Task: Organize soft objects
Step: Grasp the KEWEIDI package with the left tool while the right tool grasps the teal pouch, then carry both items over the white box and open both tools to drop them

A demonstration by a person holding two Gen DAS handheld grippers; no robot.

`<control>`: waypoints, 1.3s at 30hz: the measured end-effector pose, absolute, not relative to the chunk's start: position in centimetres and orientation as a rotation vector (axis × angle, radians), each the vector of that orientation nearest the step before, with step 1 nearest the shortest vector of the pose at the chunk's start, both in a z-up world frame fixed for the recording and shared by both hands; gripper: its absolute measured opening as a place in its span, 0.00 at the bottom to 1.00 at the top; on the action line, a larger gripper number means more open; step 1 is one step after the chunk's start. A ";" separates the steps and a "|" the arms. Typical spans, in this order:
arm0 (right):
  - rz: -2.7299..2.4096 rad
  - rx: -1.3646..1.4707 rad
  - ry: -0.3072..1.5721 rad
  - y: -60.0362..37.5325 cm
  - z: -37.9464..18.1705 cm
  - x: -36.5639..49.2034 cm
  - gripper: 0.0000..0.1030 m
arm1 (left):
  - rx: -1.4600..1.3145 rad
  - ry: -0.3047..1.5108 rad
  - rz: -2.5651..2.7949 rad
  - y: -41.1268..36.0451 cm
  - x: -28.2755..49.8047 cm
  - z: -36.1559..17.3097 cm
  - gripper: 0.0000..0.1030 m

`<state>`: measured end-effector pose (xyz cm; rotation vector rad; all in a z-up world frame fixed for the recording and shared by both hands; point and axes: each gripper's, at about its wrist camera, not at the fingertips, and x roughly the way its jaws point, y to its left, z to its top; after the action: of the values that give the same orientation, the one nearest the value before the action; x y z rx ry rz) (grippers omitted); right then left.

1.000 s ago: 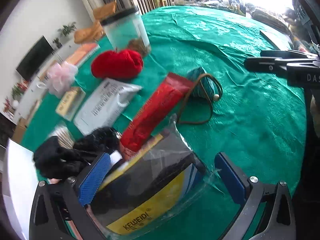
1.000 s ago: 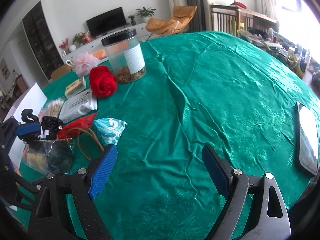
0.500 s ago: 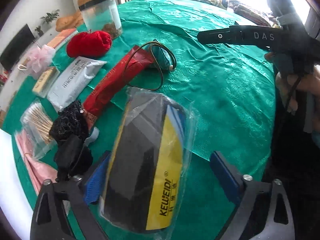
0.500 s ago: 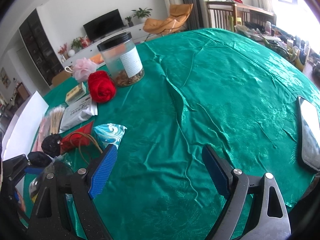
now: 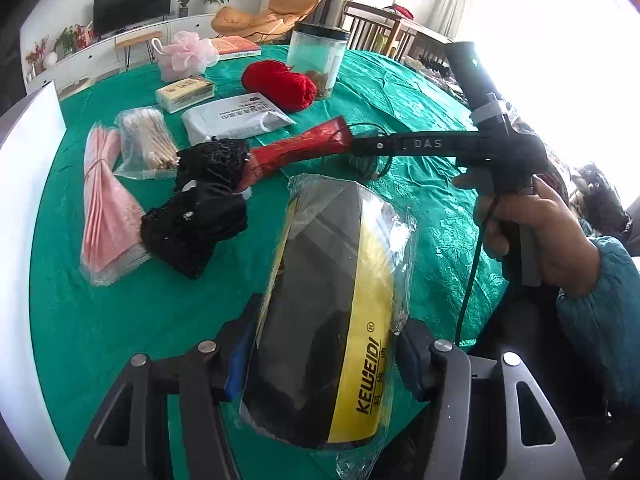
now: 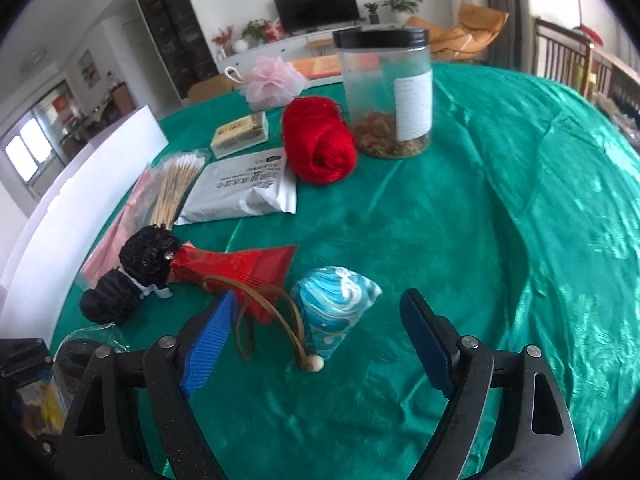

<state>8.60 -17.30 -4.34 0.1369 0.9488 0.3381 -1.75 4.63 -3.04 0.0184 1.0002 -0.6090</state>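
My left gripper (image 5: 322,360) is closing, and both pads press the sides of a plastic-wrapped black and yellow package (image 5: 332,280), held above the green tablecloth (image 5: 140,312). In the right wrist view my right gripper (image 6: 316,344) points down at a blue wave-patterned pouch (image 6: 336,300) with a brown cord loop (image 6: 268,312). Its jaws are closing with the pouch between them, and the pads stand clear of it. A red packet (image 6: 240,268) lies just left of the pouch. A hand (image 5: 532,220) holds the right gripper's handle.
Behind lie a red yarn ball (image 6: 320,148), a pink bath puff (image 6: 272,84), a lidded clear jar (image 6: 388,92), a white pouch (image 6: 244,192), a soap box (image 6: 240,134), bagged cotton swabs (image 5: 146,140), black mesh items (image 5: 200,220) and a pink packet (image 5: 108,208). A white board (image 5: 24,160) stands at left.
My left gripper closed on the wrapped package, lifted it and rolled. My right gripper swung left and down until the blue pouch sat between its fingers.
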 end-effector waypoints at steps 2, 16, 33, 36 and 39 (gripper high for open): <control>0.335 0.202 0.967 -18.6 -3.9 8.0 0.35 | -0.019 0.992 -0.604 5.8 -1.8 -2.6 0.57; 0.246 0.128 1.052 -21.9 -4.7 5.0 0.72 | -0.164 0.957 -0.586 9.9 -1.6 -2.0 0.57; 0.260 0.185 0.889 -22.2 6.3 1.7 0.32 | -0.374 0.816 -0.473 19.1 -2.3 3.2 0.57; 0.405 0.175 0.830 -16.3 10.4 1.7 0.32 | -0.388 0.749 -0.367 23.7 -3.0 5.5 0.57; 0.586 0.182 0.804 -8.4 13.2 2.1 0.32 | -0.349 0.712 -0.222 28.2 -3.9 7.0 0.57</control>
<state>2.07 -8.38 13.22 0.1818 0.8038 0.5858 -3.93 28.18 7.04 -0.3494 0.7119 -0.2219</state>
